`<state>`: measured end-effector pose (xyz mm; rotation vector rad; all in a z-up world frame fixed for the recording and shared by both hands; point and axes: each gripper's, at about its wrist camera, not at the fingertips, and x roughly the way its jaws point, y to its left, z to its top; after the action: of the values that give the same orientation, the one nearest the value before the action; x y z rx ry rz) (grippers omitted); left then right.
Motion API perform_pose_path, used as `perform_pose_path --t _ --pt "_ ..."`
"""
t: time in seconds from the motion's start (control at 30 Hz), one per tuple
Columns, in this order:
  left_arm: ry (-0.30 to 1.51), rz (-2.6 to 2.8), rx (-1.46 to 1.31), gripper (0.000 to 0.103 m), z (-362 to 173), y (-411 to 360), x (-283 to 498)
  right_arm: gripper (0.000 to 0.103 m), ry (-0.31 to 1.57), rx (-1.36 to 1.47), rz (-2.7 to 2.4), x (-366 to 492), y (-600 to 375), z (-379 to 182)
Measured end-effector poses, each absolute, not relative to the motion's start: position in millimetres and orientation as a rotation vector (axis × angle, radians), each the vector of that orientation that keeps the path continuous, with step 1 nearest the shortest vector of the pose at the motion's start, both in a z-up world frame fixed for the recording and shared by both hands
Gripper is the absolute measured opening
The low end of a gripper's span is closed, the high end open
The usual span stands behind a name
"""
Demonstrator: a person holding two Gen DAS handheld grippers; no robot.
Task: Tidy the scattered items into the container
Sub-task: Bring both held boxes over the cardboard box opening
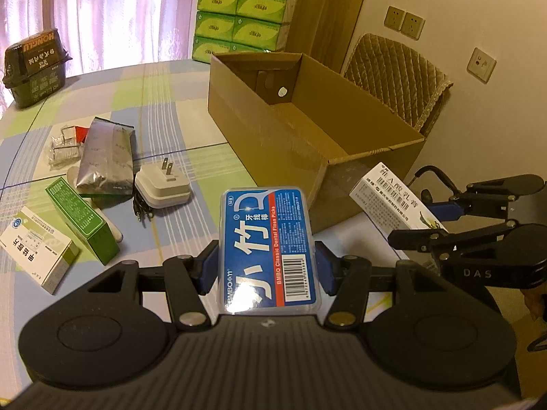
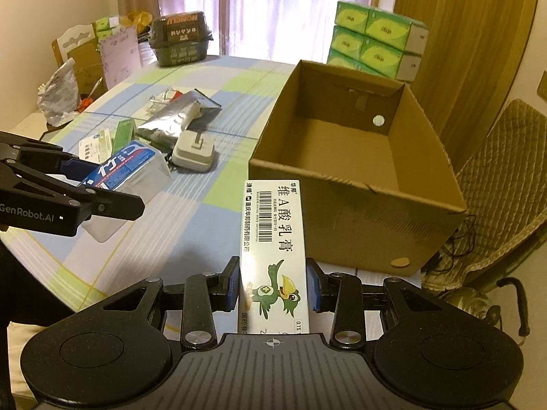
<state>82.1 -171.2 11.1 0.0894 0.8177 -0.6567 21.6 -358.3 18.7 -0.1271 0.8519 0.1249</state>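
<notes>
Cardboard box (image 2: 359, 177) is sitting open, so the left gripper (image 1: 266, 266) is clamping the floss case (image 1: 268, 246) and the right gripper (image 2: 273, 290) the ointment carton (image 2: 273, 246) just before it, ready for dropping in.

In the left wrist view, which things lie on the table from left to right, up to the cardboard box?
White medicine box → green carton → silver foil pouch → white plug adapter → cardboard box.
</notes>
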Motion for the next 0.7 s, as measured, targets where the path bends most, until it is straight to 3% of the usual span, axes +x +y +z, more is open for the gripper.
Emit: perform_pose_path --t 0.7 --pt "0.788 -0.671 0.104 0.052 21.5 -172.7 74.9 0.04 0.801 -0.179 0.11 18.5 -357.8 37.3"
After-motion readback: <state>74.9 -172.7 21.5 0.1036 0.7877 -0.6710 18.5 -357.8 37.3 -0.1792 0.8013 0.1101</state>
